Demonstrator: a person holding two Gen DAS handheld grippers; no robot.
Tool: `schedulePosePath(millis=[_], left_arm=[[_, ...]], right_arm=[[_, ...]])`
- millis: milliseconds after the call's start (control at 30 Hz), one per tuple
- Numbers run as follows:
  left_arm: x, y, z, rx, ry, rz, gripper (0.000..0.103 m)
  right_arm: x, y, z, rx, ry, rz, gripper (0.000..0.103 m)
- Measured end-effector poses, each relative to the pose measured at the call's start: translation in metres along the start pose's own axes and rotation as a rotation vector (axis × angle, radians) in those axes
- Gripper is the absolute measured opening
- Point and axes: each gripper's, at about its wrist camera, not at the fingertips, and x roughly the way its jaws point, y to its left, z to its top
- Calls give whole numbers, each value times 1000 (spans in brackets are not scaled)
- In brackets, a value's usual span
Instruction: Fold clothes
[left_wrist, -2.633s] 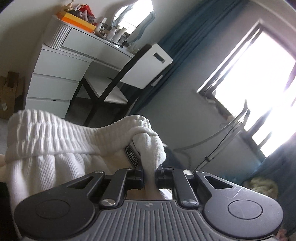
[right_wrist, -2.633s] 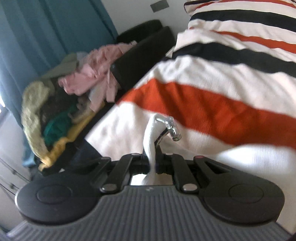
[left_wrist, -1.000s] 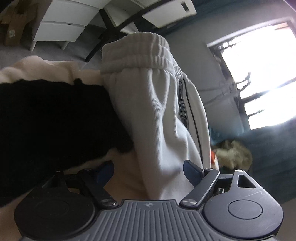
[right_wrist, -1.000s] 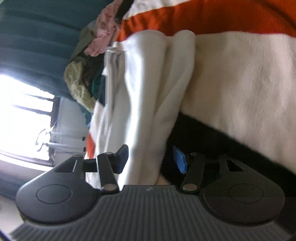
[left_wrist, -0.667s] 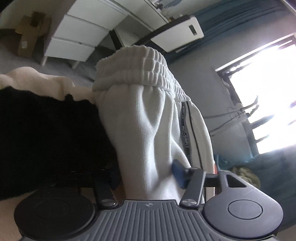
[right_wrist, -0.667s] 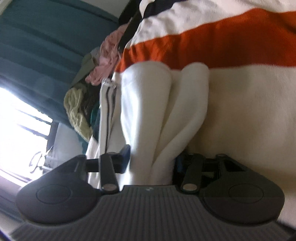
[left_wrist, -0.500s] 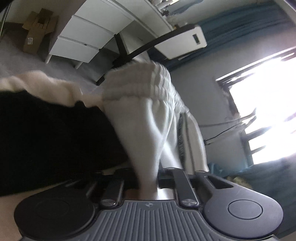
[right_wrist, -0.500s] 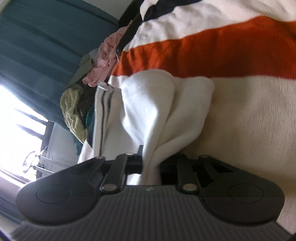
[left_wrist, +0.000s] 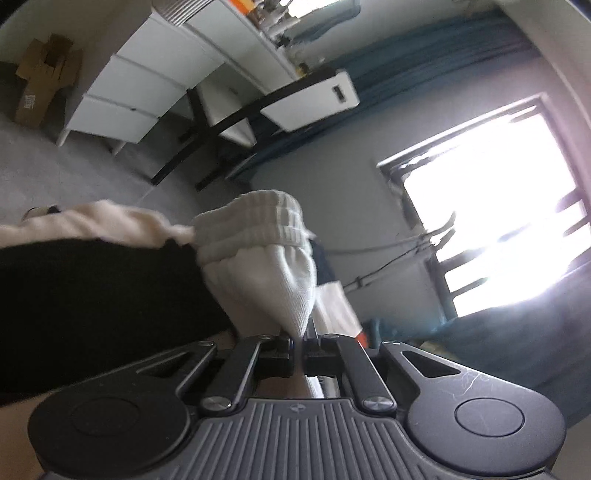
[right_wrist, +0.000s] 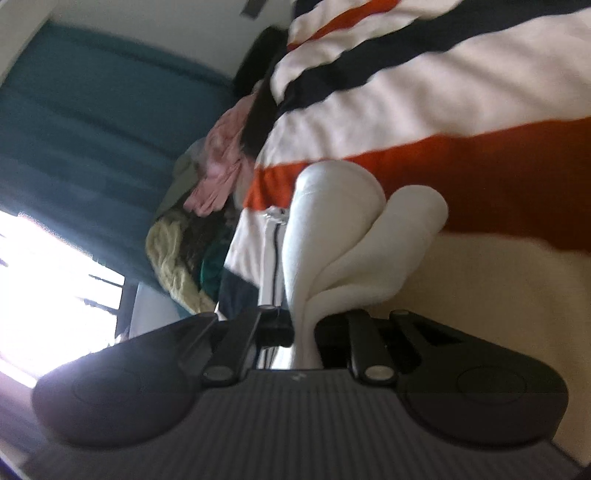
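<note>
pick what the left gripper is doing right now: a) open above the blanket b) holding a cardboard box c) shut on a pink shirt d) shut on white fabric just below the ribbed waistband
d, since the left gripper has its jaws closed together on a bunched point of the white garment, just below its ribbed waistband.

Clearance, as I read it:
- Left side: open grey carpeted floor; beyond it a white drawer unit and a black-framed white chair block passage.
- Right side: the striped orange, white and navy bedspread lies just beside my fingers; a heap of mixed clothes stands against the teal curtain.
</note>
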Motion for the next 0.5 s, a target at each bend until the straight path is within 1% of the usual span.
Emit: schedulePosePath(millis=[100, 167, 233, 267, 300, 333, 367, 400, 433, 500], left_arm=[[-3, 11, -2, -8, 62, 33, 5], [0, 12, 0, 22, 109, 62, 5], [1, 14, -1, 73, 143, 87, 8], [2, 15, -1, 98, 160, 100, 17], [-1, 14, -2, 122, 169, 112, 29], [-2, 15, -1, 136, 170, 123, 38], [-2, 16, 1, 142, 168, 135, 59], [-1, 14, -2, 135, 168, 137, 75], [1, 17, -2, 116, 171, 116, 80], [9, 21, -2, 92, 179, 88, 80]], right_arm=[[-25, -20, 9, 64, -11, -34, 12], [-35, -31, 12, 71, -10, -66, 12], [-38, -41, 13, 89, 3, -101, 12], [-37, -46, 11, 103, 12, -119, 12], [-37, -51, 10, 117, 22, -137, 12], [-37, -54, 9, 132, 28, -148, 12], [-37, -57, 7, 147, 32, -150, 13], [-36, -59, 6, 162, 35, -143, 14], [-36, -61, 5, 174, 41, -127, 14], [-33, -65, 4, 195, 58, -99, 15]])
